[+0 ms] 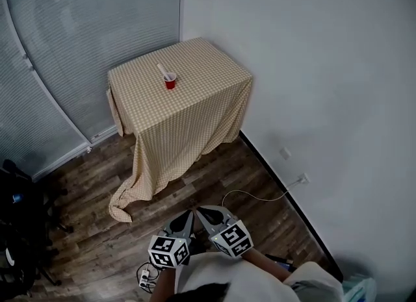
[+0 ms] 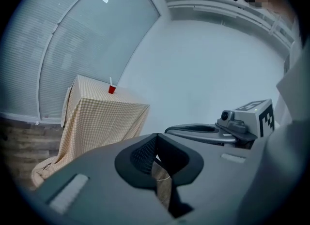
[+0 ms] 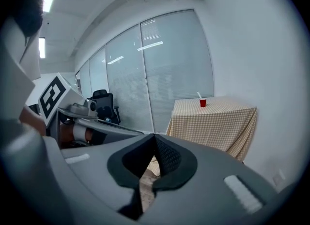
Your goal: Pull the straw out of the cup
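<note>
"Head view, item one?"

"Small red plastic cup [image 1: 170, 82], upright on the counter [image 1: 208, 76], which is draped in a tan checked cloth. It stands well in from every edge, somewhat nearer the counter's left corner. Item two is a white straw [image 1: 161, 70], which stands in the cup and leans out toward the back-left edge."

"Tools?"

"Left hand-held gripper [image 1: 189, 214] and right hand-held gripper [image 1: 199, 210], side by side close to the person's body and well apart from the counter. In each gripper's own view the jaws are pressed together with nothing between them: left [image 2: 155, 157], right [image 3: 154, 159]."

"Hazards?"

"My judgement only. The cup looks light. If only the straw is pulled, the cup may lift or tip with it, so the other gripper probably needs to steady it. Both pairs of jaws must spread before they arrive, or they may knock the cup over. The straw is thin, so a pinch off its line could miss or bend it. The cloth's trailing corner [image 1: 123, 204] lies on the wooden floor [image 1: 84, 229], and a foot catching it could drag the cup. A white cable [image 1: 253, 193] also crosses the floor."
</note>
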`<action>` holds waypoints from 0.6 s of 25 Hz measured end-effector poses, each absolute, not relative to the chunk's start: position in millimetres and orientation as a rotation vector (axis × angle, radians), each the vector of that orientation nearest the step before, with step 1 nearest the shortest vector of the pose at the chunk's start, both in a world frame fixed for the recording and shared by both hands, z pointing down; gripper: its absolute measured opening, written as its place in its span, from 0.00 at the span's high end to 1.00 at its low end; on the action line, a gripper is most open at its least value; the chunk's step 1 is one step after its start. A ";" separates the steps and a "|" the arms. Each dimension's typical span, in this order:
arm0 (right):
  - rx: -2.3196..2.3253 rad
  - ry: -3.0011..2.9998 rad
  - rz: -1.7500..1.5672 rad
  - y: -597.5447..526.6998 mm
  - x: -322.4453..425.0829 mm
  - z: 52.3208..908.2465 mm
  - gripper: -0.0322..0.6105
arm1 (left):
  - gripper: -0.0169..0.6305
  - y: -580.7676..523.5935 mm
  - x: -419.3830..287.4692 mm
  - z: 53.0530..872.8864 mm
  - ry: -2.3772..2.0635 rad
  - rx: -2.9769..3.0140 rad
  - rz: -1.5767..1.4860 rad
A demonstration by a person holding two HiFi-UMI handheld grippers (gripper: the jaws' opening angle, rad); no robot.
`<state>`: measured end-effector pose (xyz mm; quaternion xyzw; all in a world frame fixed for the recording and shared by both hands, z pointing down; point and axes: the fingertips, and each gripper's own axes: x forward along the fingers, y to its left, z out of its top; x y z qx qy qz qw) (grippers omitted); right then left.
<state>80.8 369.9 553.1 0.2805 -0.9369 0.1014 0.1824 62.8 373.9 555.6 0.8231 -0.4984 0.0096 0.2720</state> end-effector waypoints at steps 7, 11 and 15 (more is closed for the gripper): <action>0.836 -2.654 0.271 339.9 49.6 549.5 0.94 | 0.94 341.9 30.8 558.7 -1.372 2.180 0.066; 0.858 -2.649 0.275 323.7 41.3 548.6 0.94 | 0.94 325.4 14.6 555.7 -1.377 2.177 0.052; 0.894 -2.648 0.315 309.0 40.2 550.1 0.94 | 0.94 313.5 0.1 554.8 -1.395 2.162 0.040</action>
